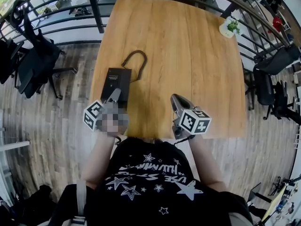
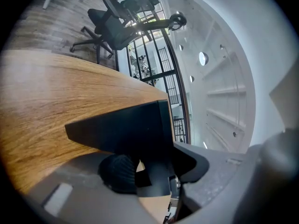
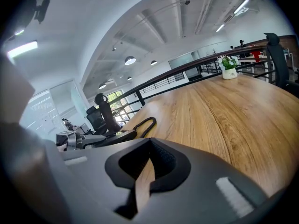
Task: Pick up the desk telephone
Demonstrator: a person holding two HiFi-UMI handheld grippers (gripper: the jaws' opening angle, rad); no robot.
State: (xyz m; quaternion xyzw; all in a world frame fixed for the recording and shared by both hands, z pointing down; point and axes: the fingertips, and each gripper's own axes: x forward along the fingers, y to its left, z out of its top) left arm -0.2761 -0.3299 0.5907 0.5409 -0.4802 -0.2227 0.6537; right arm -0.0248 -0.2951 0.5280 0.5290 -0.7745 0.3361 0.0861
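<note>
The left gripper's fingers are clamping the near edge of the desk telephone, which is lying at lower left on the worktop. Held so far off-centre, it is risking tilting and slipping free when lifted. The right gripper's fingers are sitting together, empty.

- We see a bare wooden table bearing three things.
- A black desk telephone lies flat on it.
- Its cord loops just beyond the telephone.
- A small potted plant stands well apart from the telephone, far right.
</note>
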